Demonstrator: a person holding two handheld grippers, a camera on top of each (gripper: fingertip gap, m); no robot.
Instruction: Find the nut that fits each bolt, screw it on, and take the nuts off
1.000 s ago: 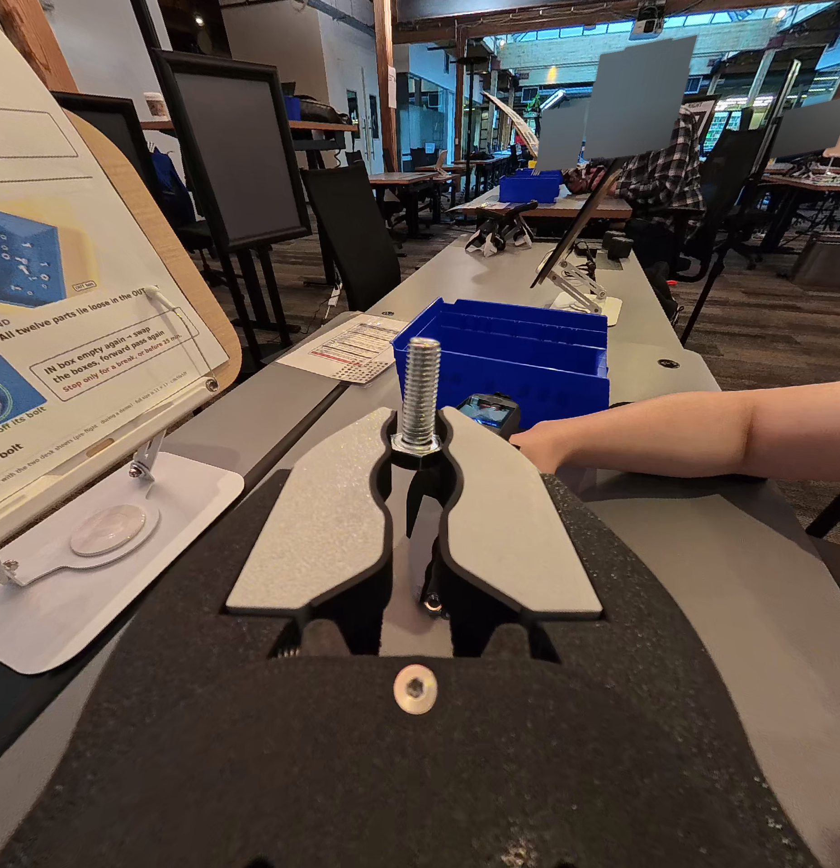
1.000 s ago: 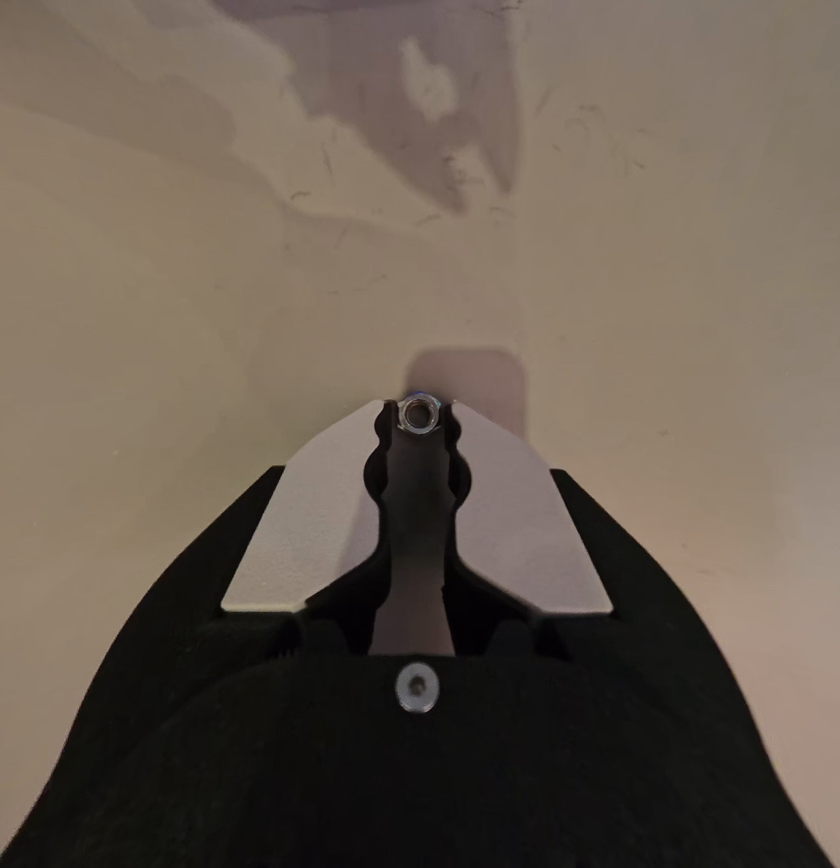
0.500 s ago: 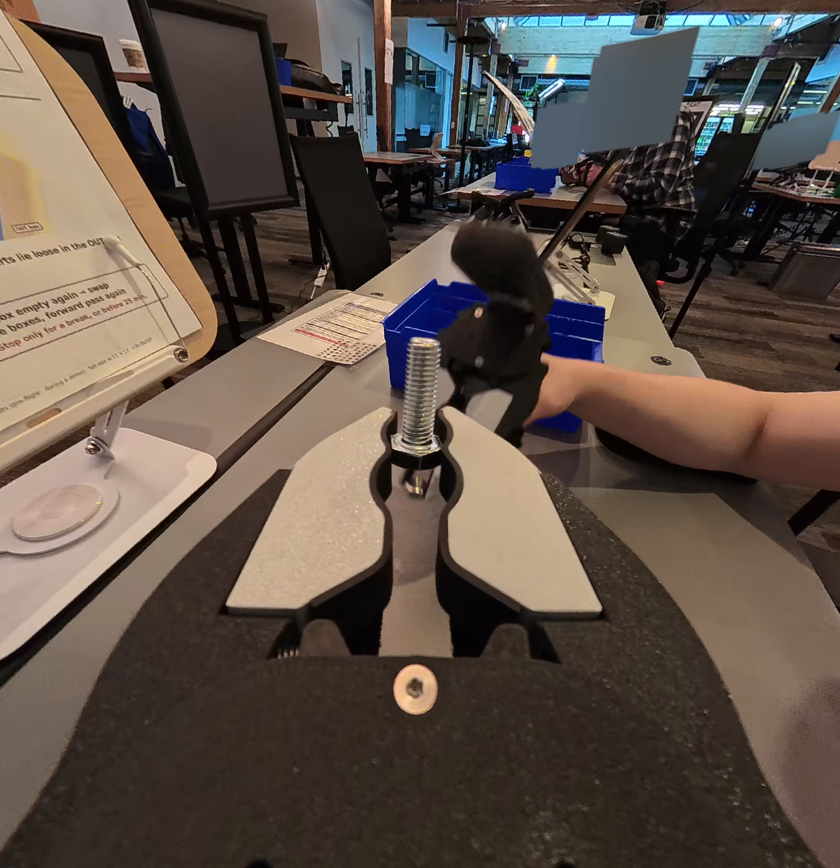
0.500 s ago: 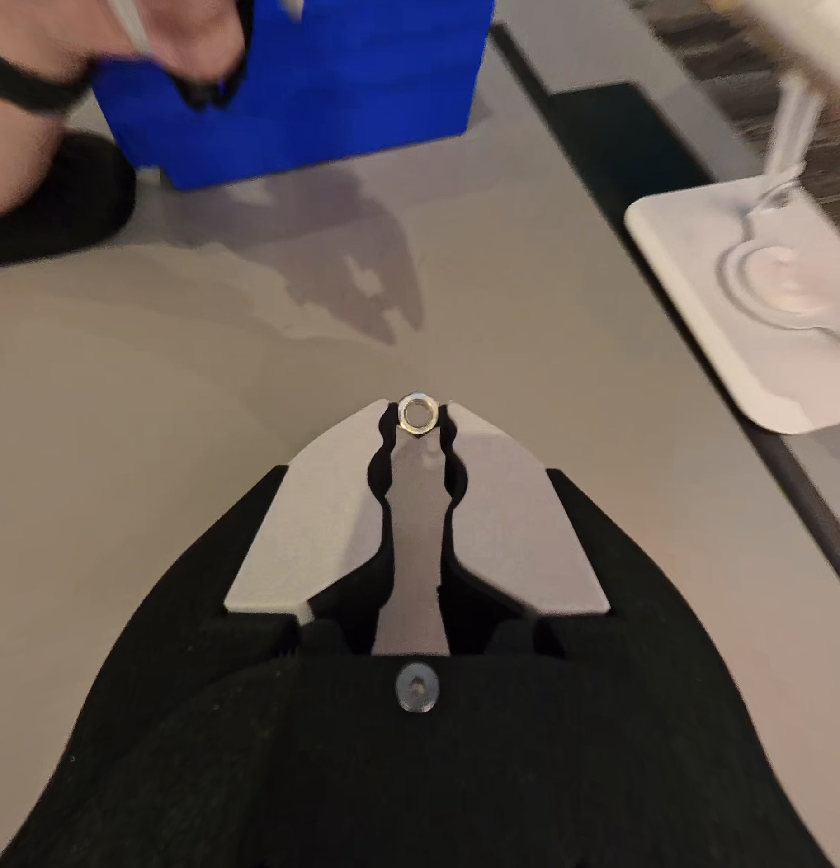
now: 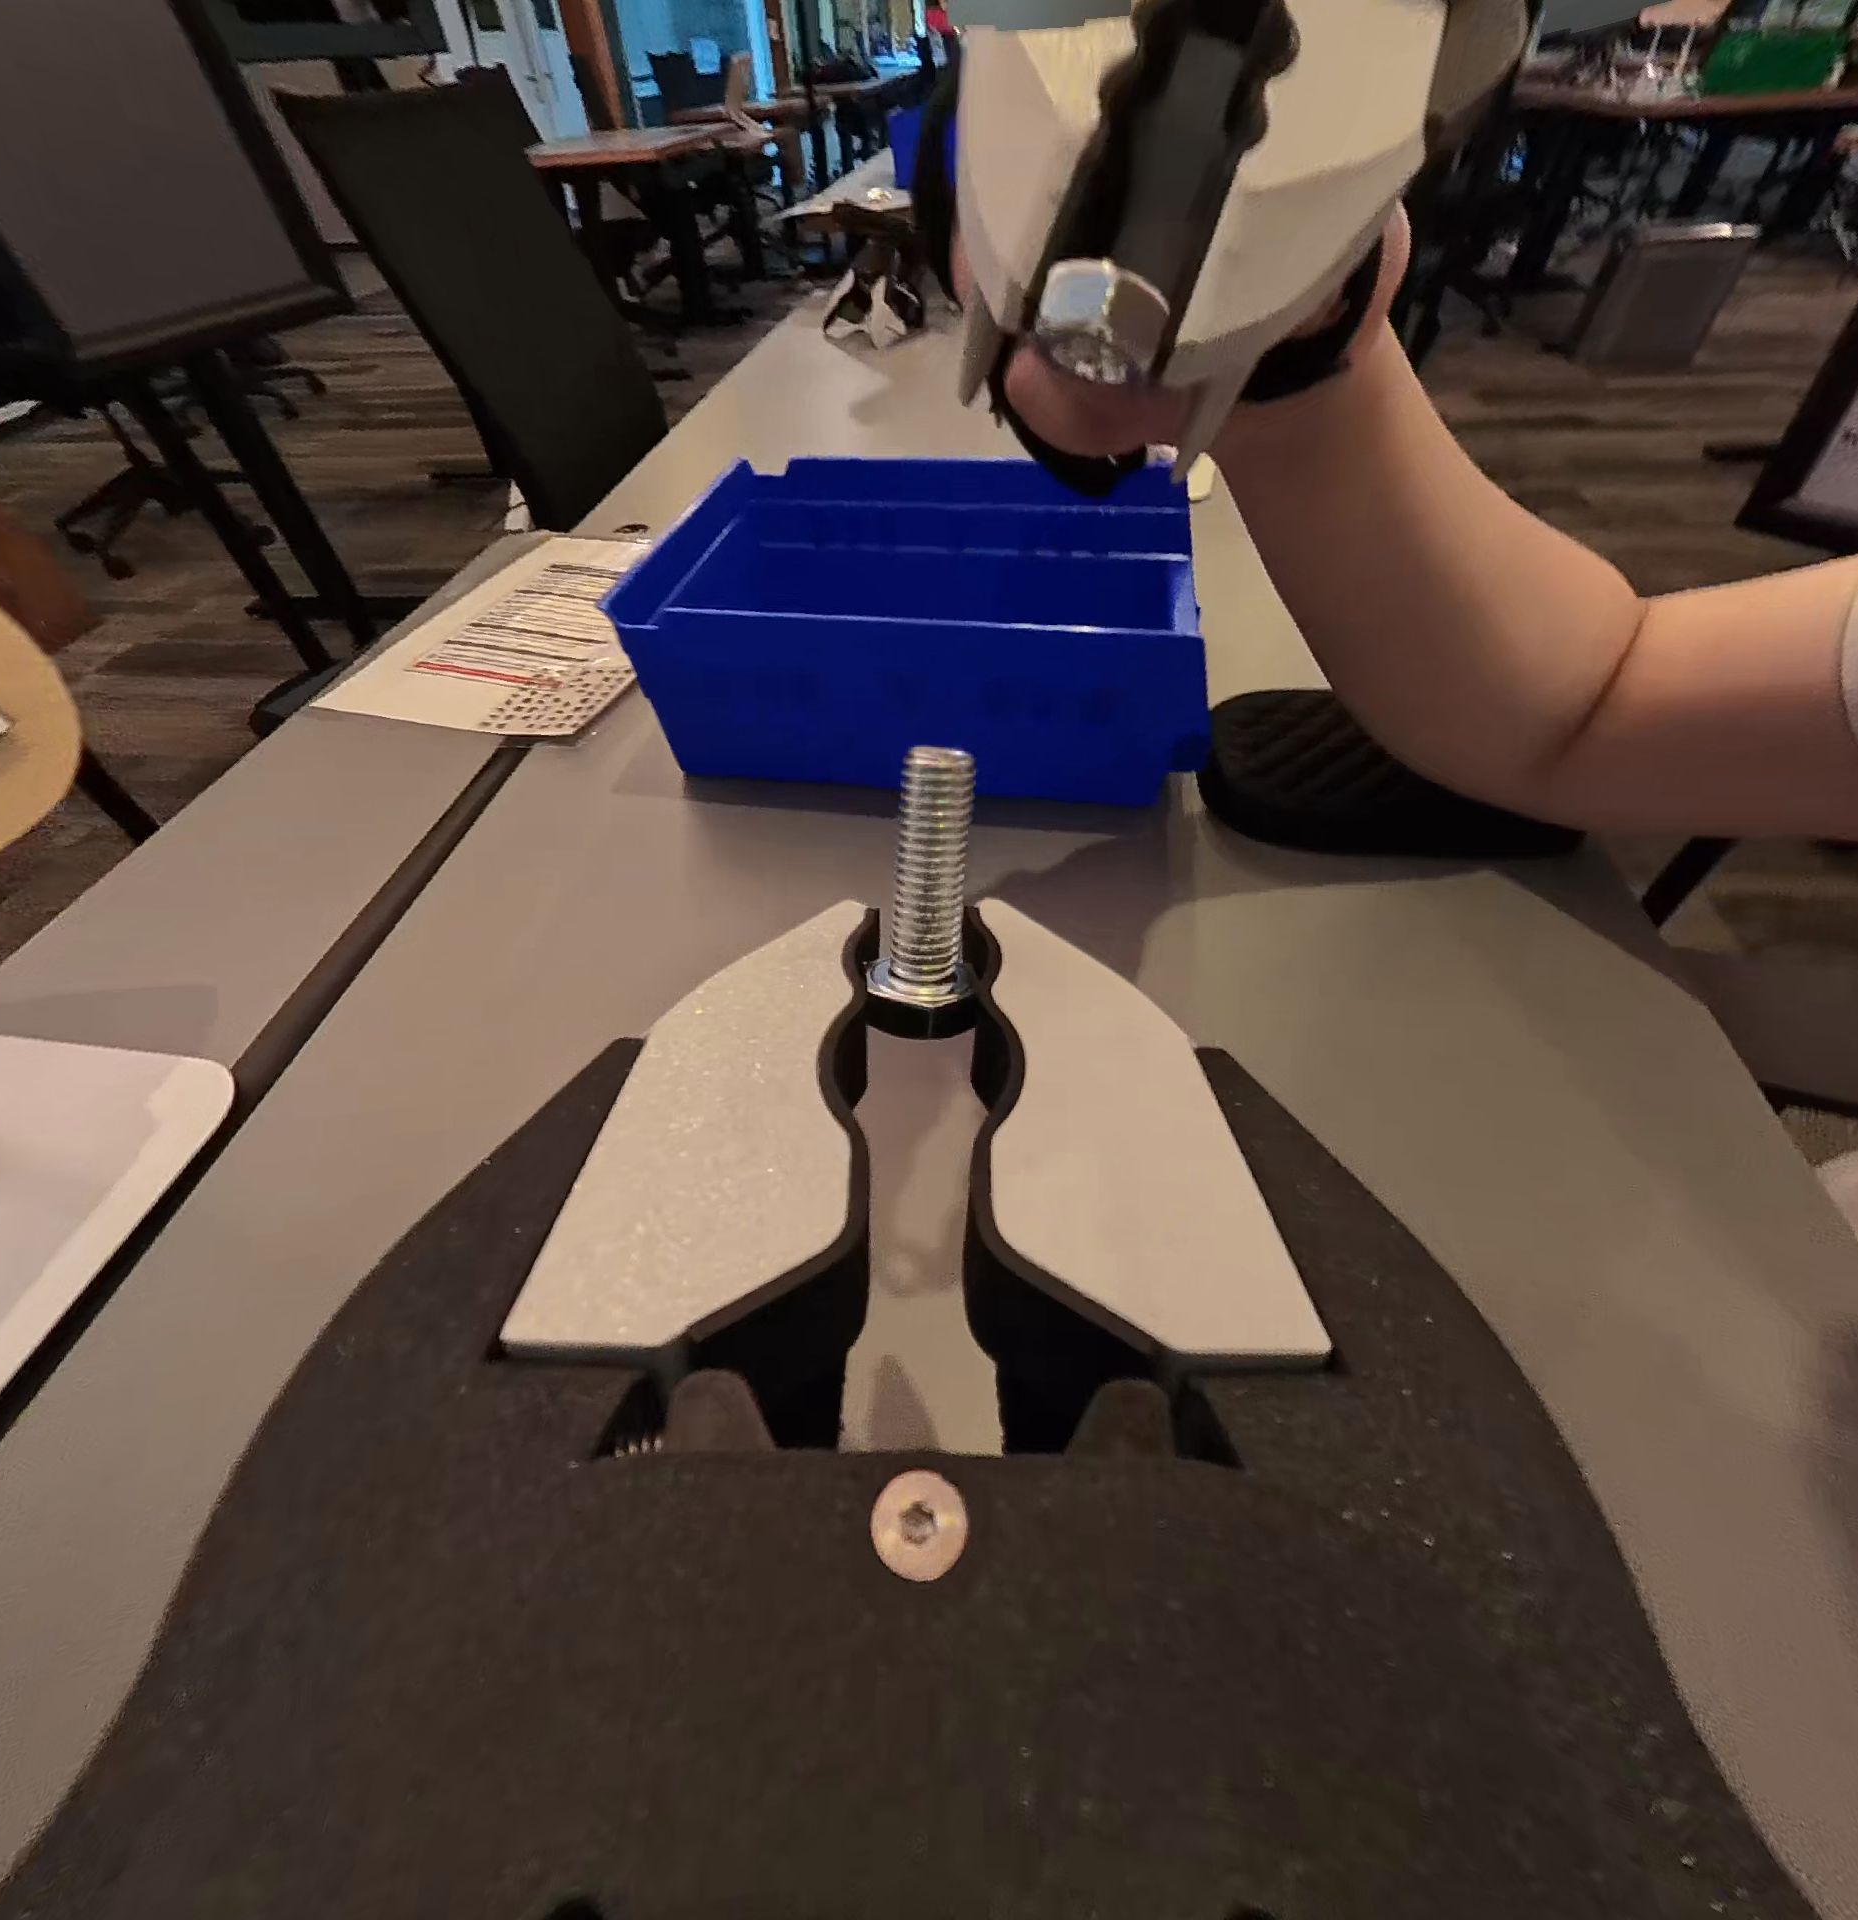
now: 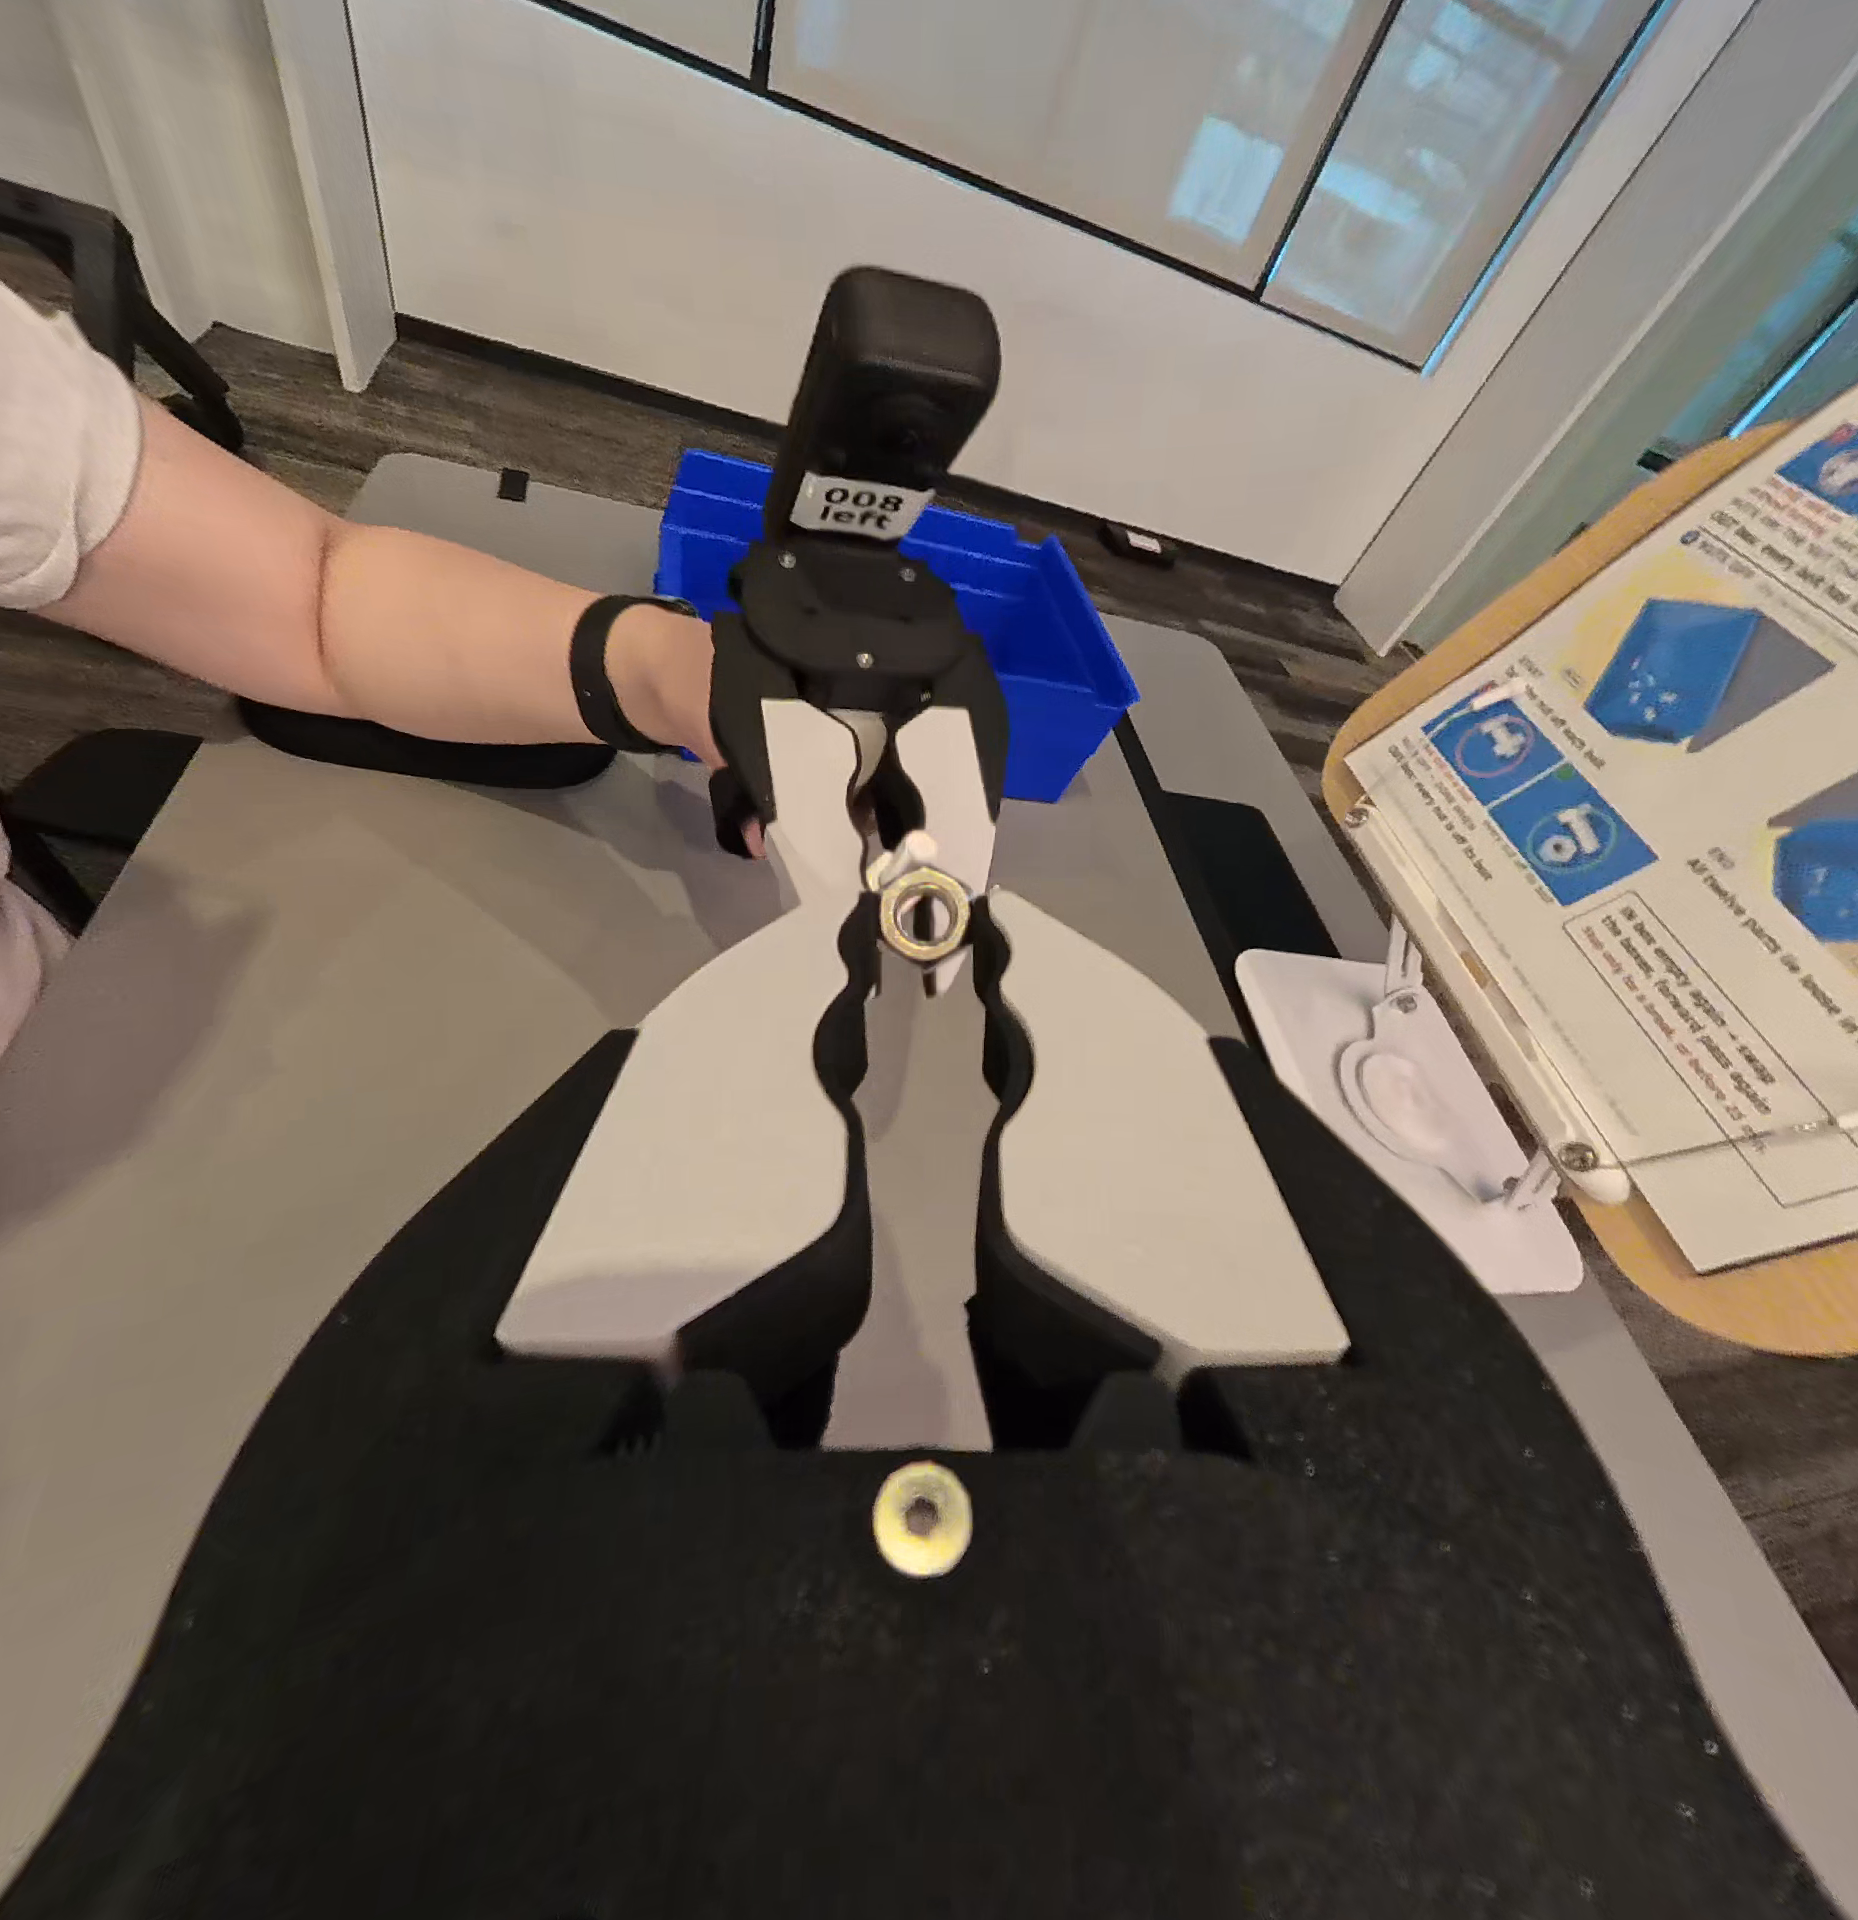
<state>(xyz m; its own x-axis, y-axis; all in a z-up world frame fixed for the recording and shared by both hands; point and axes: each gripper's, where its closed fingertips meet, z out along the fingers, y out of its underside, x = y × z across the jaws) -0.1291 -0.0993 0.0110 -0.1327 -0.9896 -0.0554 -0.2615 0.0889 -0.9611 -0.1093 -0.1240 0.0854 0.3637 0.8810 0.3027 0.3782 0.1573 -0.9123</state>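
Grey table [image 5: 1424,1091] fills mid-frame. Printed sheet [image 5: 525,649] lies left of centre. Black office chair [image 5: 489,281] at upper left. Instruction board [image 6: 1652,831] on white stand base [image 6: 1424,1122], right edge of right wrist view.

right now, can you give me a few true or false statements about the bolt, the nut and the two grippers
1. The left gripper holds the bolt by its head, threads pointing up. True.
2. The nut is already threaded onto the bolt. False: it is held apart from the bolt, in the right gripper.
3. The right gripper is open and empty. False: it is shut on the nut.
4. A blue bin sits on the table beyond the bolt. True.
5. The bolt lies flat on the table. False: it stands upright in the left gripper.
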